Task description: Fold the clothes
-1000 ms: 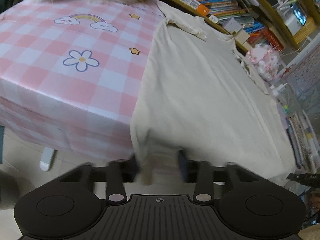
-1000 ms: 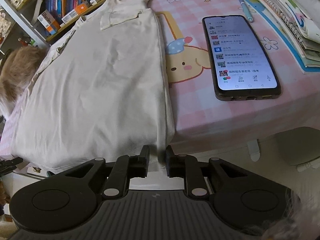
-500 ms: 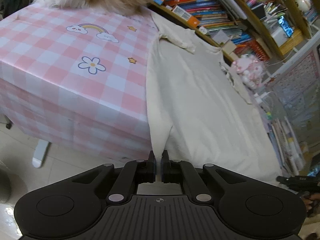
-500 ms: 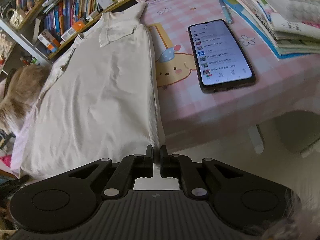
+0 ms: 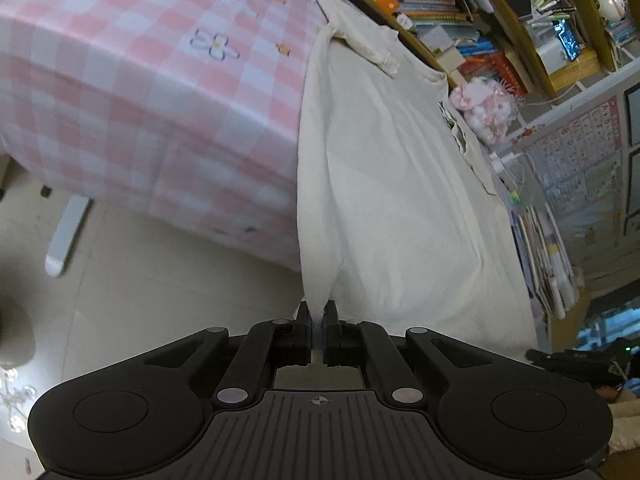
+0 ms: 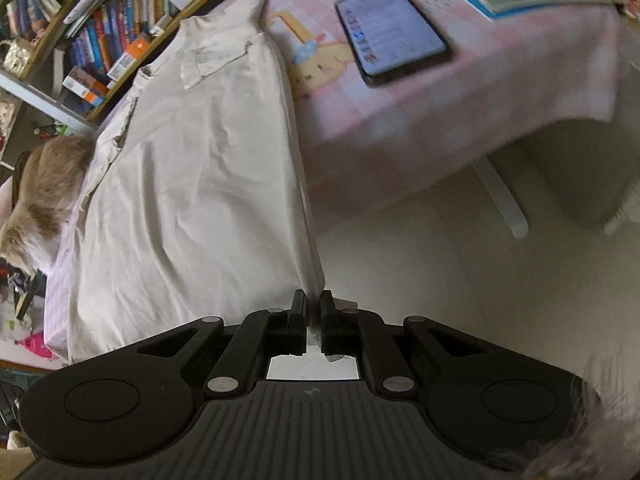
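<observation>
We find a cream short-sleeved shirt (image 5: 400,184) laid lengthwise on a table covered with a pink checked tablecloth (image 5: 132,92). Its long axis runs away from both cameras: hem nearest us, collar and folded-in sleeves at the far end toward the bookshelf (image 6: 100,40). The hem end is lifted off the table edge and pulled taut toward us.

The left gripper (image 5: 318,320) is clamped tight on one hem corner, the cloth gathered into a narrow tail between its pads. The right gripper (image 6: 314,314) is likewise closed on the opposite hem corner, with the side seam rising straight from its pads.

We note a smartphone (image 6: 392,36), screen lit, lying on the tablecloth beside the shirt, well apart from it, and a furry brown animal (image 6: 44,196) at the shirt's other side.
</observation>
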The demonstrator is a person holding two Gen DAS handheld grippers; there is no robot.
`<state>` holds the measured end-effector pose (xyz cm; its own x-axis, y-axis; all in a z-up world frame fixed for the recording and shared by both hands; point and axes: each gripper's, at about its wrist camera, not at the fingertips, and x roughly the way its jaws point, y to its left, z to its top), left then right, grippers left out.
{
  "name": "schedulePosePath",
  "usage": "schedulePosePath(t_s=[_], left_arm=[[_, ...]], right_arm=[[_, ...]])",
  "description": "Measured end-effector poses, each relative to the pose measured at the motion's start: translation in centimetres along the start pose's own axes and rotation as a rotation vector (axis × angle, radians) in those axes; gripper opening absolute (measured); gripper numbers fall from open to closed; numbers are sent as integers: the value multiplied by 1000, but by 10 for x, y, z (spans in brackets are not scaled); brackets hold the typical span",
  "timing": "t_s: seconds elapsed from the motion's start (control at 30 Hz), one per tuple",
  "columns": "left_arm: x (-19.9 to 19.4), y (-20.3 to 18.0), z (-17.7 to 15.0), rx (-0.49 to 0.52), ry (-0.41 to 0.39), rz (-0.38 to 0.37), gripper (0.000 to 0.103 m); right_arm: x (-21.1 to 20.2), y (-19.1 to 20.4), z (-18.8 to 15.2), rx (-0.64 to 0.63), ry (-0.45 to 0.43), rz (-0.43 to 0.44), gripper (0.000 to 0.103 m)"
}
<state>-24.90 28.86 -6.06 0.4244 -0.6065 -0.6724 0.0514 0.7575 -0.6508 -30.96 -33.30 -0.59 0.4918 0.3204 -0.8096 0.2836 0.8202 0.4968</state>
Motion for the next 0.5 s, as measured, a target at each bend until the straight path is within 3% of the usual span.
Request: schedulePosePath(t_s=[0.17,0.27,0.5], left_arm=[[-8,1,11,-30,-13,-100,3],[-20,-2,30,-62,-85,-183,3],[-29,-15,105,-181,-355,-382,3]], right_arm=[[-5,-5,-15,95,-5,14,6],[-17,-4,-14,197,-58,103,5],[-51,9,27,394,-358,389,5]])
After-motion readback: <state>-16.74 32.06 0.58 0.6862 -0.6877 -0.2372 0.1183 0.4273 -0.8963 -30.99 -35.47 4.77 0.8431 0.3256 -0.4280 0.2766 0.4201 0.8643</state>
